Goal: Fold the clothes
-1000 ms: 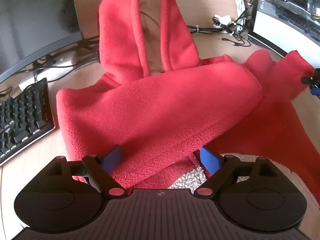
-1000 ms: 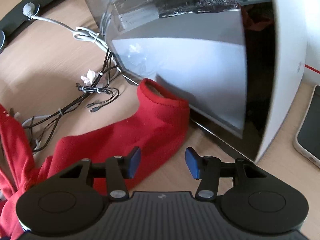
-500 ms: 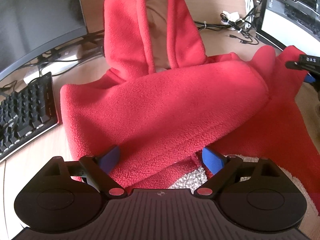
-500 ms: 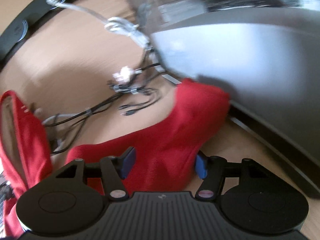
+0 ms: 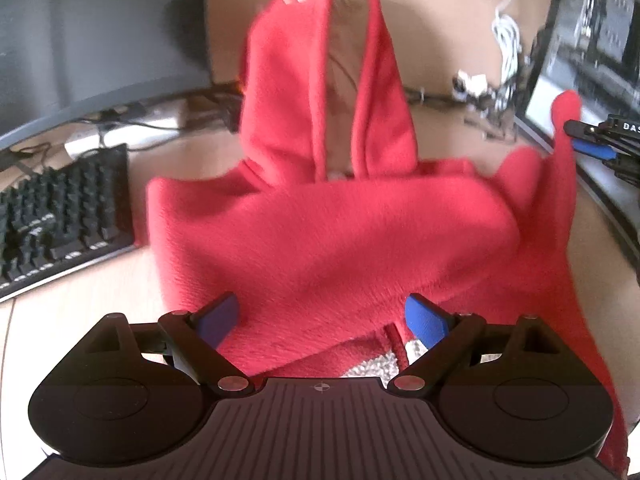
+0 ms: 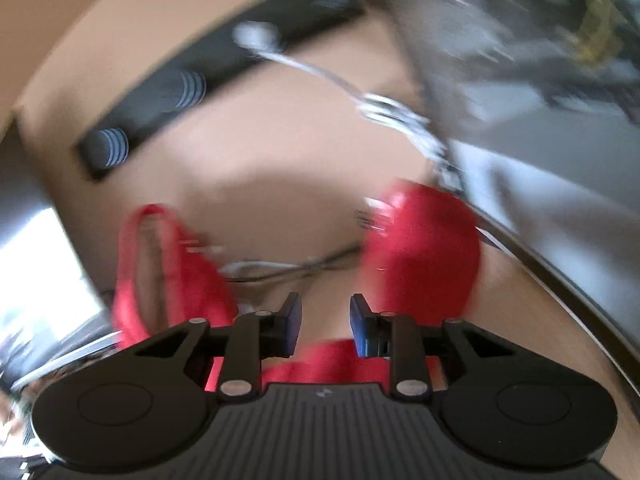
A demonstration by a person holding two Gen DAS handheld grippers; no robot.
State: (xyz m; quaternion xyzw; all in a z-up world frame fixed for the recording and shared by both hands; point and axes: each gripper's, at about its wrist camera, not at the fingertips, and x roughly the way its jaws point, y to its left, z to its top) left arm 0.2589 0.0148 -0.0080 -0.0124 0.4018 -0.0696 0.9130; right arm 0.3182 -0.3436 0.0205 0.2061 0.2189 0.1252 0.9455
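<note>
Left wrist view: a red hoodie (image 5: 320, 240) lies spread on the table (image 5: 80, 300), hood pointing away, one arm already folded across the chest. The left gripper (image 5: 322, 306) hovers over that fold, jaws wide and gripping nothing, probably ready to pin it. The right gripper (image 5: 588, 138) has just closed its jaws narrow on the other sleeve (image 5: 556, 168), raised to swing inward. A keyboard (image 5: 60, 216), loose cables (image 5: 480, 92) and a computer case (image 5: 592, 40) crowd the table's edges.
</note>
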